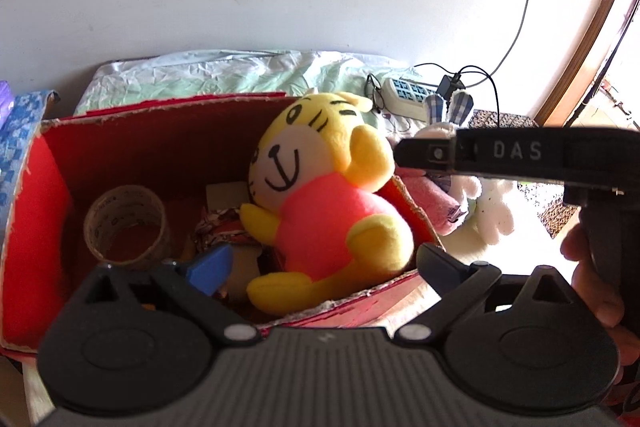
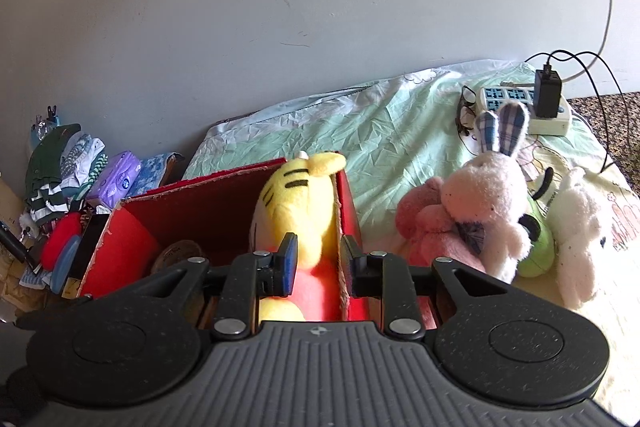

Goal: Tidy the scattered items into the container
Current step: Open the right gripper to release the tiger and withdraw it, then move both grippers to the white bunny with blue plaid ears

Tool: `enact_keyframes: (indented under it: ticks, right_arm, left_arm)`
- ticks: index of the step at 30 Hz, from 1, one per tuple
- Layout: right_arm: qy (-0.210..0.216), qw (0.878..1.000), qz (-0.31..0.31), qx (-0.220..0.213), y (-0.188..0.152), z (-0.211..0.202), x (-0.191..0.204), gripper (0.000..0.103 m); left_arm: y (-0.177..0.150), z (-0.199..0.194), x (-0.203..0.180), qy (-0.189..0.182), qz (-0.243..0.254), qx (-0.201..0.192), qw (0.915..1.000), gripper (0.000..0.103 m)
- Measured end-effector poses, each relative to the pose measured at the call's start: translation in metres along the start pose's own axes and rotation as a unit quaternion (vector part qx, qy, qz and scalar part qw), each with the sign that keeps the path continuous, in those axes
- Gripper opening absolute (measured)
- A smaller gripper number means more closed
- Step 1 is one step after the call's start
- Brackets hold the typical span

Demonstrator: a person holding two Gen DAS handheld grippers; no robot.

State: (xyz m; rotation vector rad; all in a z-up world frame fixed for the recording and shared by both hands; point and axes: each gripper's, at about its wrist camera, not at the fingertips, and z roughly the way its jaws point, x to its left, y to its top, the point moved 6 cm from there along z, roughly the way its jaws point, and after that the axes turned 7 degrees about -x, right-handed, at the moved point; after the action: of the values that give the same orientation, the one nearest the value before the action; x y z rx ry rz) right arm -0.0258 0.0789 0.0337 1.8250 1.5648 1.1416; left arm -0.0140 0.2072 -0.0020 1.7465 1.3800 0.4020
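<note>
The yellow tiger plush [image 1: 320,195] is seen lying in the red cardboard box [image 1: 36,195], beneath the left tool [image 1: 324,259] (spread wide, empty), while the right tool [image 2: 318,259], slightly parted and gripping nothing, is held over the box's wall.

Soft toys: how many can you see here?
4. The yellow tiger sits in the red box; the pink toy, rabbit and white toy lie together on the bed beside it. Others may be hidden.
</note>
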Motion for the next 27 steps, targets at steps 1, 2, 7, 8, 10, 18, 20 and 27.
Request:
enact_keyframes:
  ticks: [1, 2, 7, 8, 10, 18, 20, 27]
  right_arm:
    - [-0.005, 1.000, 0.004, 0.001, -0.005, -0.004, -0.004, 0.027]
    - [-0.010, 1.000, 0.008, 0.003, -0.012, -0.007, -0.009, 0.027]
    - [-0.038, 0.999, 0.026, 0.027, -0.041, -0.020, -0.036, 0.028]
    - [-0.044, 0.998, 0.030, 0.031, -0.046, -0.023, -0.042, 0.028]
    - [-0.052, 0.997, 0.036, 0.038, -0.052, -0.025, -0.054, 0.028]
    - [-0.054, 0.993, 0.090, 0.051, -0.060, -0.035, -0.110, 0.030]
    - [-0.057, 0.993, 0.091, 0.052, -0.059, -0.038, -0.129, 0.030]
    - [-0.060, 0.989, 0.122, 0.055, -0.042, -0.044, -0.211, 0.030]
  left_arm:
    - [0.000, -0.003, 0.000, 0.001, -0.001, -0.006, 1.0000, 0.099]
    - [-0.001, -0.006, 0.001, 0.001, -0.001, -0.011, 0.9999, 0.099]
    - [-0.006, -0.022, -0.004, 0.002, 0.008, -0.034, 0.9994, 0.099]
    - [-0.007, -0.026, -0.008, 0.001, 0.015, -0.039, 0.9991, 0.099]
    - [-0.007, -0.034, -0.017, 0.000, 0.030, -0.052, 0.9982, 0.099]
    - [-0.014, -0.040, -0.098, -0.068, 0.104, -0.069, 0.9898, 0.099]
    - [-0.019, -0.032, -0.123, -0.097, 0.113, -0.065, 0.9867, 0.099]
    - [-0.032, 0.022, -0.192, -0.117, 0.108, -0.037, 0.9866, 0.099]
